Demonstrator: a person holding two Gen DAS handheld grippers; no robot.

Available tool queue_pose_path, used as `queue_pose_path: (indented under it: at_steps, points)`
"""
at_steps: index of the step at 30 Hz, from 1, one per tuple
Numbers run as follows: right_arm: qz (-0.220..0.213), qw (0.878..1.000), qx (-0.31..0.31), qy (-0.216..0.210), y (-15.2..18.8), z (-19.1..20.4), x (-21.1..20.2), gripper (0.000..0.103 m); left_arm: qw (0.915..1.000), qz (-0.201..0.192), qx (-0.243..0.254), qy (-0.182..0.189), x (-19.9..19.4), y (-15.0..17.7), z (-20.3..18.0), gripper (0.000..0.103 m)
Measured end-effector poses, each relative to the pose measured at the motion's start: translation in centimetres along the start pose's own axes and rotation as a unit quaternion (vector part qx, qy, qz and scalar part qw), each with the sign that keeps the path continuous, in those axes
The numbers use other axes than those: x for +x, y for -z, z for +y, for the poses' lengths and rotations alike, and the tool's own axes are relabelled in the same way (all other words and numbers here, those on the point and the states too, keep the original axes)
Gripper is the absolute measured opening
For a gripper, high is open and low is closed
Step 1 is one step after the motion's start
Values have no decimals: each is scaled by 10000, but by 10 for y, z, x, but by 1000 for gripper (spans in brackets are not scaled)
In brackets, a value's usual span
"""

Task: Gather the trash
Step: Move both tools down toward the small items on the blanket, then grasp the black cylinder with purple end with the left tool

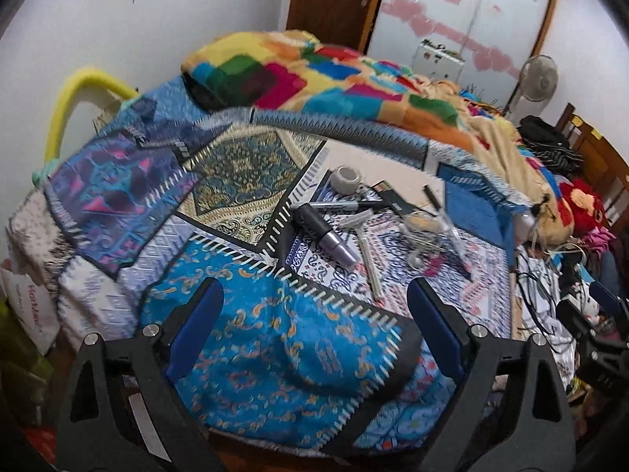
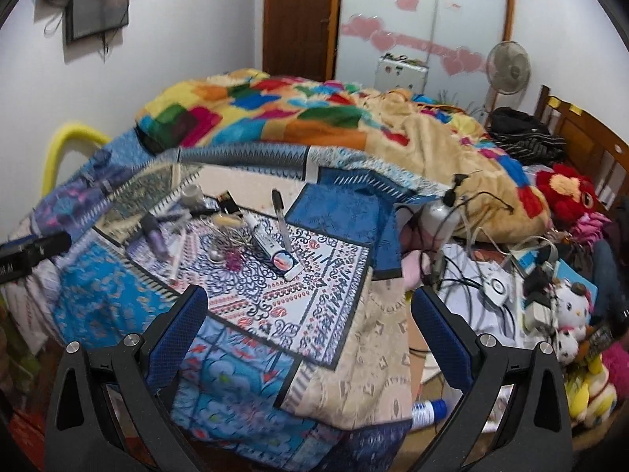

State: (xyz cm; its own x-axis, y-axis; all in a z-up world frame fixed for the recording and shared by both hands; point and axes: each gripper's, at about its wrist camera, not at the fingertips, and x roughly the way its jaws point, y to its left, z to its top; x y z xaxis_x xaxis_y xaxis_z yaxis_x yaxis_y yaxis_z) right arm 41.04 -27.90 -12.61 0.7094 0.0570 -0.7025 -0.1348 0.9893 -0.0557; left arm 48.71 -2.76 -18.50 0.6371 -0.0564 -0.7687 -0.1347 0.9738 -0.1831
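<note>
Left gripper (image 1: 314,310): jaws wide apart, empty, over patchwork bedspread (image 1: 251,354). Right gripper (image 2: 310,314): same. Trash cluster lies beyond both, mid-frame: tape roll (image 1: 345,179), purple tube (image 1: 328,235), razor (image 1: 363,244), long axis running toward lower right. Left gripper appears nearer.

Counts of the clutter on the patchwork bedspread

One roll of tape (image 1: 345,179), one purple-and-black tube (image 1: 328,232), one razor (image 1: 363,236), two pens (image 2: 282,222) in the right wrist view, and one squeezed white tube (image 2: 271,247) lie mid-frame. One fan (image 2: 507,67) stands upper right, one red plush toy (image 2: 566,190) and one white plush toy (image 2: 572,310) at right, one blue-capped bottle (image 2: 428,411) lower right.
</note>
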Motion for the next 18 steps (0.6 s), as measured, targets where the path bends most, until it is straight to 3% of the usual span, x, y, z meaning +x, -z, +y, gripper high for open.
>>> queue_pose_path:
  at_steps: [5,8,10,14,16,18]
  points:
    - [70,9993,-357,-129,-8,5,44,99,9995,255,-178,50,49,-10,3,78]
    - [266,9979,-413,-431,-16,5,70,85,9986,418,-272,146,76,-16,2,64]
    - [534,9956,-295,-708,-20,4,92,71,9984,438,-308,152,89,-20,2,59]
    - [800,9918,-166,-980,-26,3,123,58,9966,537,-539,320,110,-28,5,47]
    - [897,9903,-164,-1045,-29,3,135,45,9957,562,-635,381,117,-32,6,43]
    - [984,9883,-149,-1159,-33,4,145,44,9955,571,-646,381,124,-35,5,41]
